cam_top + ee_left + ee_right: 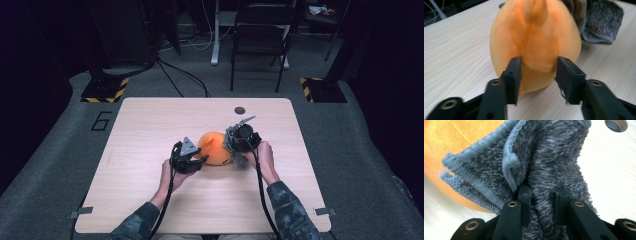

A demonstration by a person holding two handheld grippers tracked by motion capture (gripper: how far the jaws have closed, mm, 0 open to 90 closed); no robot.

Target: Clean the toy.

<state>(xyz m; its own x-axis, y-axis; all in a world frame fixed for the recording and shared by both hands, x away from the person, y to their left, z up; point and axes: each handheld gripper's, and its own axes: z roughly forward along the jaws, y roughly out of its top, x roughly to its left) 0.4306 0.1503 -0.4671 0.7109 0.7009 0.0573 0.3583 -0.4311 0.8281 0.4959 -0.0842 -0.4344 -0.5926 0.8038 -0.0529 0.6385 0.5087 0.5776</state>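
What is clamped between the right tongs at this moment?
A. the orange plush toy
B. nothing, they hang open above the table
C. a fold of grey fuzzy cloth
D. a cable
C: in the right gripper view the right tongs pinch a fold of the grey fuzzy cloth, with the orange plush toy lying behind it.

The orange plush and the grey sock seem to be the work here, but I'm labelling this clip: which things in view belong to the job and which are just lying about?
In the job:
- orange plush toy, between the left gripper's jaws
- grey fuzzy sock, pinched by the right gripper

Just lying about:
- round hole in the table top
- folding chair behind the table
- floor cables
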